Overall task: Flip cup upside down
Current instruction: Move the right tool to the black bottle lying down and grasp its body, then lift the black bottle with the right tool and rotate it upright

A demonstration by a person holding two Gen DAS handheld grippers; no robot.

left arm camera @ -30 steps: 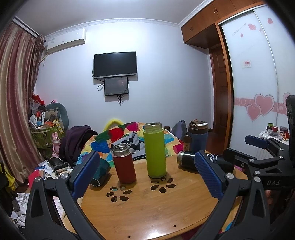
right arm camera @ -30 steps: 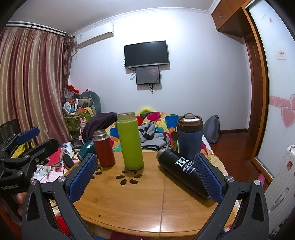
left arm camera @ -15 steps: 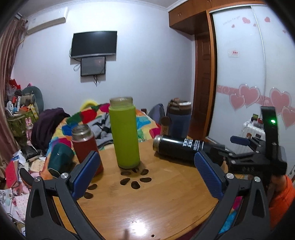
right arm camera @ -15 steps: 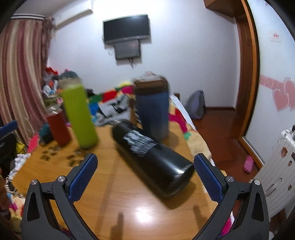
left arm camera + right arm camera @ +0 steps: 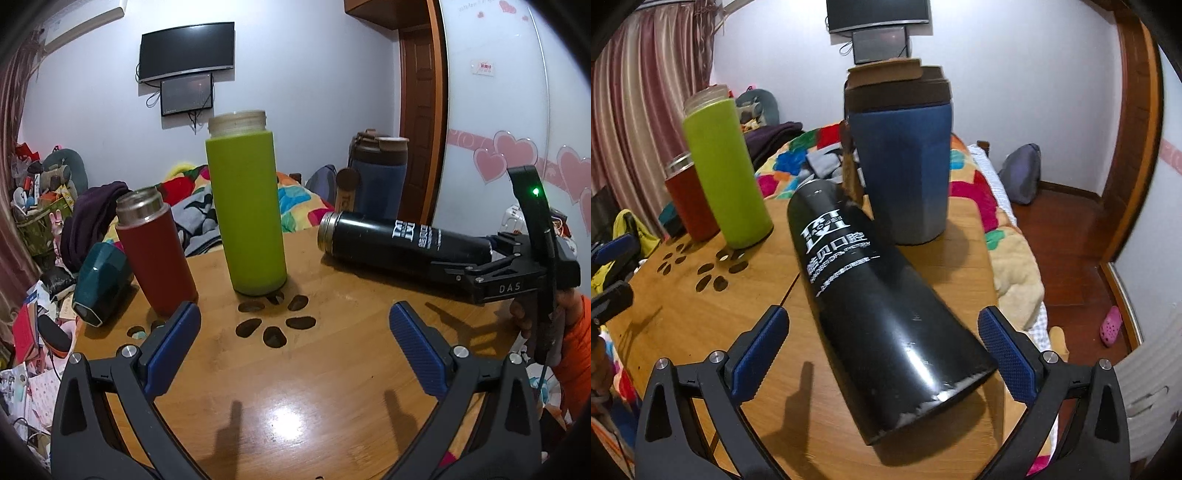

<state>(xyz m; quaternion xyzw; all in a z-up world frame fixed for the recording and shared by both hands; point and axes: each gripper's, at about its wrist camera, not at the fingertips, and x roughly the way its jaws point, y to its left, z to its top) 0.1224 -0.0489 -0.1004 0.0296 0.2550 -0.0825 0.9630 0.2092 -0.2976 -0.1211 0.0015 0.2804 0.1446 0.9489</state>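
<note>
A black cup [image 5: 882, 295] with white lettering lies on its side on the round wooden table [image 5: 701, 332]; it also shows in the left wrist view [image 5: 402, 240] with its metal mouth facing left. My right gripper [image 5: 882, 345] is open, its blue pads on either side of the cup's base end, not touching it. It shows from the side in the left wrist view [image 5: 506, 254]. My left gripper [image 5: 295, 343] is open and empty above the table's front part.
An upright green bottle [image 5: 245, 206], a red flask [image 5: 155, 251] and a blue tumbler with a brown lid [image 5: 901, 162] stand on the table. A teal cup [image 5: 99, 284] lies at the left edge. A cluttered bed lies behind.
Both grippers have moved forward and closer to the table. My right gripper has closed in on the lying black cup, which now sits between its open fingers.
</note>
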